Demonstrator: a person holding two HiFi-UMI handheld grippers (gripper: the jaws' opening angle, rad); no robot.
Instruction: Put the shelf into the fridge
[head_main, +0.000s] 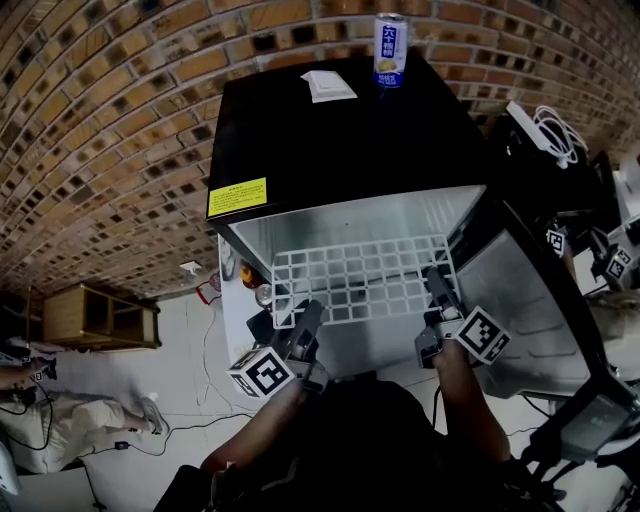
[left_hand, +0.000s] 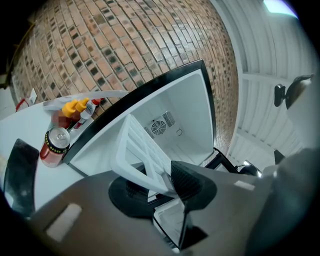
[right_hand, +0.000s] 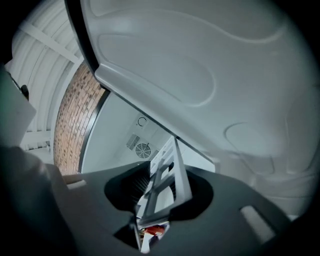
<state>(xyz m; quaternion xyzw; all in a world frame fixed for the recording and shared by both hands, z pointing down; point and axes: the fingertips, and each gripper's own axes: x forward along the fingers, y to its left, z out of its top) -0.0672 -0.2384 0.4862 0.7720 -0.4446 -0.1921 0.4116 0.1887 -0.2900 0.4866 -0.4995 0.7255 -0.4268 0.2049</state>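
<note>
A white grid shelf (head_main: 360, 278) lies level in the mouth of the open black fridge (head_main: 340, 140), its far part inside the white interior. My left gripper (head_main: 305, 320) is shut on the shelf's near left edge, and my right gripper (head_main: 437, 285) is shut on its near right corner. In the left gripper view the shelf (left_hand: 142, 155) runs between the dark pads of the left gripper (left_hand: 160, 185) toward the fridge's back wall. In the right gripper view the shelf rim (right_hand: 167, 175) stands edge-on in the right gripper (right_hand: 160, 192).
The fridge door (head_main: 530, 300) hangs open at the right, close to my right gripper. A drink can (head_main: 389, 50) and a paper (head_main: 328, 86) sit on the fridge top. A red can (left_hand: 54, 145) and sauce bottles (left_hand: 75, 107) stand left of the fridge opening. A brick wall is behind.
</note>
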